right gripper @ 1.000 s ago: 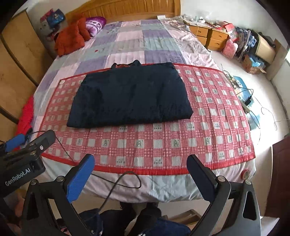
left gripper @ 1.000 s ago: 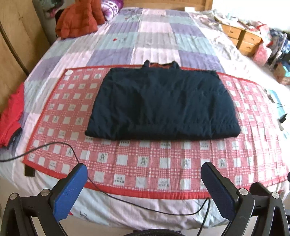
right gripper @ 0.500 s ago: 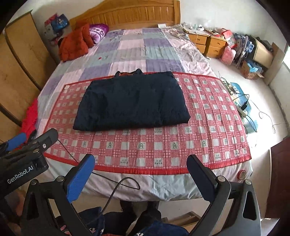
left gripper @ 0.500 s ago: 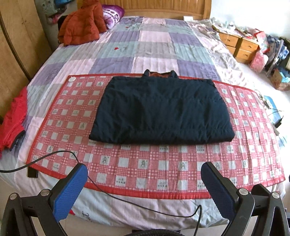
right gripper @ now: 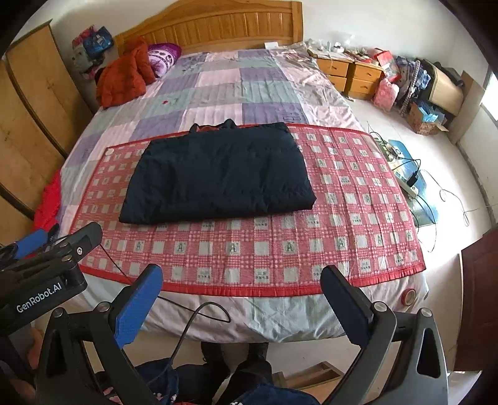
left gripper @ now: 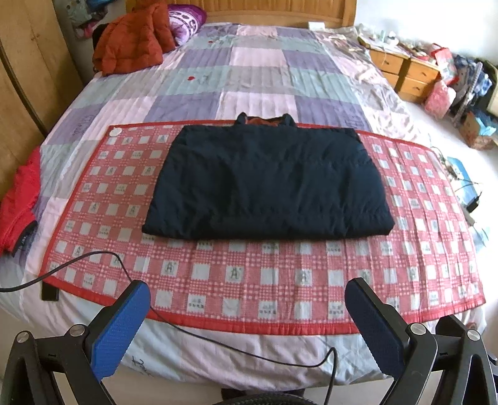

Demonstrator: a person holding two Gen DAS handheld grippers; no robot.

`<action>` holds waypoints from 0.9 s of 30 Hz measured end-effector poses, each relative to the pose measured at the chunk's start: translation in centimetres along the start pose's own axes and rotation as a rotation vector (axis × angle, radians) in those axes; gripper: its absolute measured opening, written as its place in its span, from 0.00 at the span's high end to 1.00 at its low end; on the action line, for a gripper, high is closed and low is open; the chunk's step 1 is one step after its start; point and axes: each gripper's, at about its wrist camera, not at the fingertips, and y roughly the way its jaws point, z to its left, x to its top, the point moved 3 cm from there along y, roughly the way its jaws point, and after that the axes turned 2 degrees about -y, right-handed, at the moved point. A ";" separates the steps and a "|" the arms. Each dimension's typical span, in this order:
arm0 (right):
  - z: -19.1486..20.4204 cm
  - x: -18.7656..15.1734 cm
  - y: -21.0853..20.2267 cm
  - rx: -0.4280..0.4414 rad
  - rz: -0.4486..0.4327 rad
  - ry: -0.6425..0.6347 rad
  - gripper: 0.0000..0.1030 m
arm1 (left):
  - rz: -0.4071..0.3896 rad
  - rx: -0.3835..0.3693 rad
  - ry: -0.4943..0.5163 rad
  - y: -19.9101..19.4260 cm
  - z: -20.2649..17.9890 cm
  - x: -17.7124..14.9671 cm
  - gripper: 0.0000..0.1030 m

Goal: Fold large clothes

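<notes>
Jacket (left gripper: 267,183) lies folded on the mat (left gripper: 249,274); my left tongs (left gripper: 249,330) and right tongs (right gripper: 246,308), both apart, risk snagging the trailing cable (left gripper: 218,339).

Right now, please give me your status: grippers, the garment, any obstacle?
Left gripper open, empty. Right gripper open, empty. Navy jacket folded flat on checked mat. Black cable trails across bed edge.

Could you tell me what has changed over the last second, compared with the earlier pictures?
Both the left gripper and the right gripper have drawn back and risen from the bed, so more of the headboard and room shows. Nothing was taken hold of or let go. The folded dark jacket stays flat on the red checked mat, and both grippers stay open and empty.
</notes>
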 end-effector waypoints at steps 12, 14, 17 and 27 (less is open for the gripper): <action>-1.6 -0.1 0.5 -0.006 0.017 0.015 0.00 | 0.035 -0.003 0.015 1.2 -2.2 -0.3 0.00; -1.9 0.0 0.6 -0.008 0.019 0.014 0.00 | 0.040 -0.002 0.018 1.4 -2.5 -0.2 0.00; -2.4 0.1 0.8 -0.010 0.022 0.016 0.00 | 0.046 -0.002 0.018 1.8 -2.8 -0.1 0.00; -3.3 0.9 1.9 -0.001 0.034 0.023 0.00 | 0.067 0.010 0.024 3.0 -3.3 0.6 0.00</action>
